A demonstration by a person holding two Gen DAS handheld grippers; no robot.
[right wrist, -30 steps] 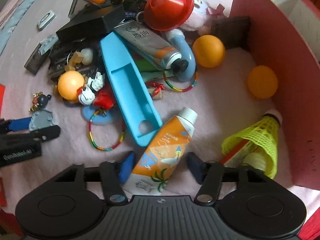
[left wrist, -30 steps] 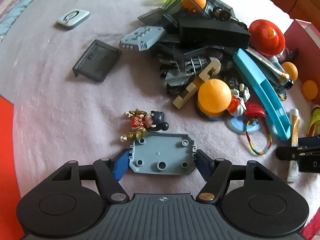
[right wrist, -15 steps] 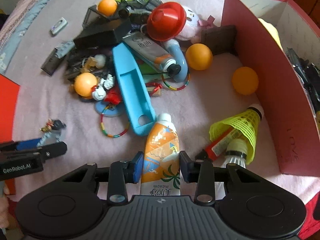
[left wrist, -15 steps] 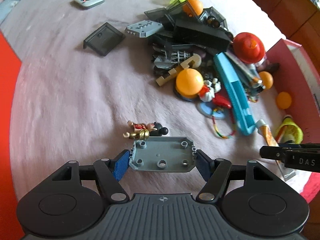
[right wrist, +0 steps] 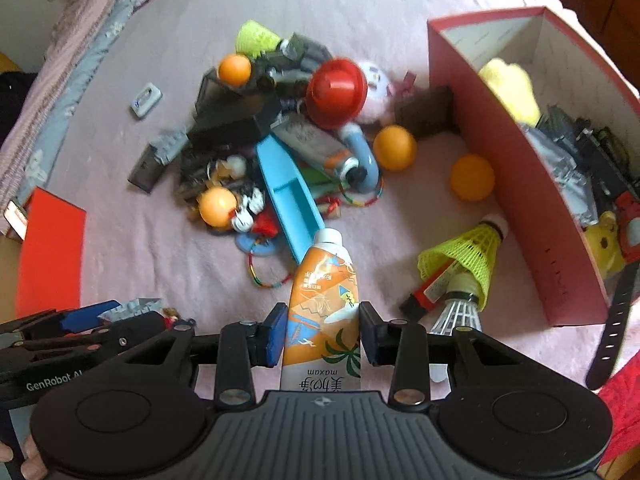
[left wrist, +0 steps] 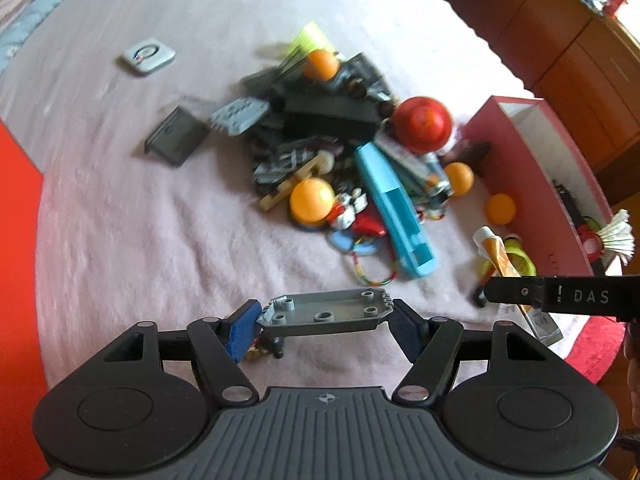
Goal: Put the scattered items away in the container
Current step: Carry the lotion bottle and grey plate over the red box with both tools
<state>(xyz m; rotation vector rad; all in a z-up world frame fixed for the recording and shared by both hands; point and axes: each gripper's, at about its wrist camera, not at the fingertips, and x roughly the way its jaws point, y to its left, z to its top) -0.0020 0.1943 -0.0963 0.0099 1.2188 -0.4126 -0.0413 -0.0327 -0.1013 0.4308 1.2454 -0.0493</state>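
- Right now your left hand-held gripper (left wrist: 324,314) clamps a gray plate (left wrist: 324,313) by its two short ends, lifted clear of the pink bedspread (left wrist: 160,220).
- Your right hand-held gripper (right wrist: 322,334) squeezes an orange tube (right wrist: 322,300), its white cap pointing away from you toward the toy pile (right wrist: 280,140).
- Beside the pile, the red box (right wrist: 520,184) stands open at your right, already partly filled.
- Just outside its wall lie two orange balls (right wrist: 472,177) and a yellow shuttlecock (right wrist: 468,256).
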